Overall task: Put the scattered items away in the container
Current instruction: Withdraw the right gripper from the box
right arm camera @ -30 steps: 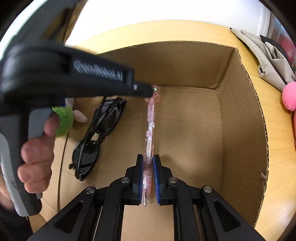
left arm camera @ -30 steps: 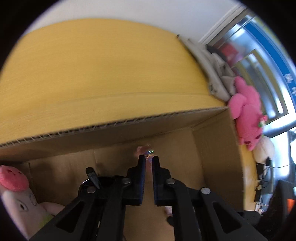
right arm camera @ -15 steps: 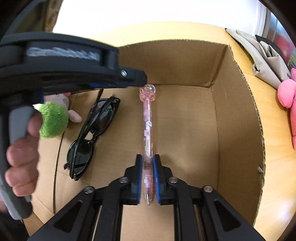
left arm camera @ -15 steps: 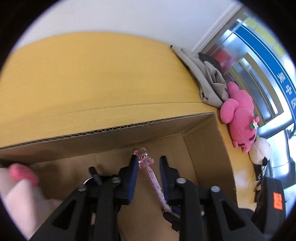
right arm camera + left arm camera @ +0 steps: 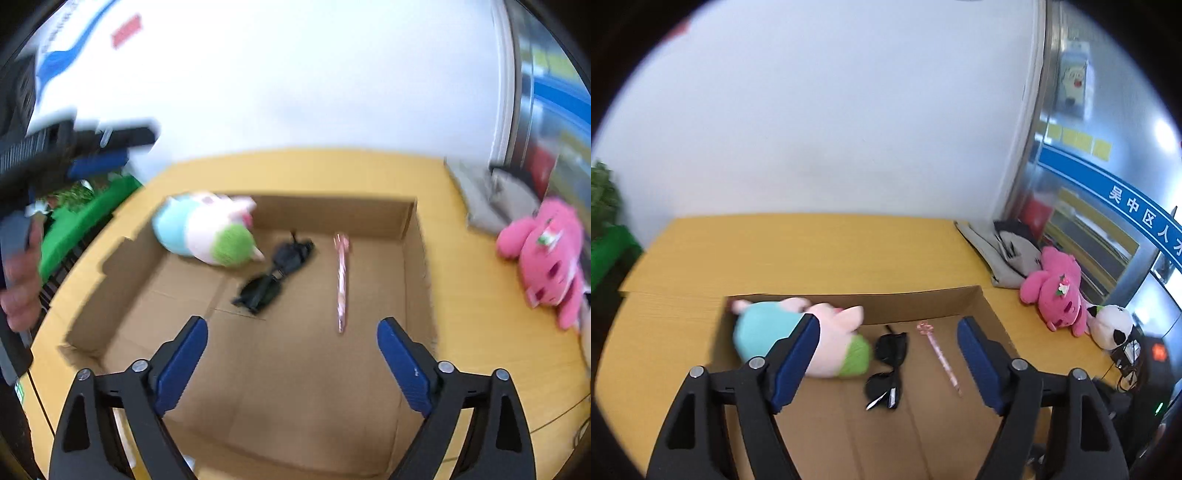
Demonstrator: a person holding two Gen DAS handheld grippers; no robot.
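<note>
An open cardboard box (image 5: 925,301) (image 5: 413,258) sits on the yellow table. Inside lie a pink pen (image 5: 940,352) (image 5: 341,280), black sunglasses (image 5: 888,363) (image 5: 275,275) and a pastel plush toy (image 5: 798,338) (image 5: 205,230). My left gripper (image 5: 886,354) is open and empty, raised above the box's near side. My right gripper (image 5: 291,360) is open and empty, raised above the box floor, apart from the pen. The left gripper also shows blurred at the far left of the right wrist view (image 5: 96,151).
A pink plush (image 5: 1054,290) (image 5: 546,254), a white plush (image 5: 1112,325) and a grey cloth bag (image 5: 1001,254) (image 5: 495,199) lie on the table right of the box. A green object (image 5: 81,221) and a plant (image 5: 602,192) are at the left. A white wall stands behind.
Both grippers opened wide and pulled up and back from the box. The right gripper let go of the pink pen, which now lies on the box floor.
</note>
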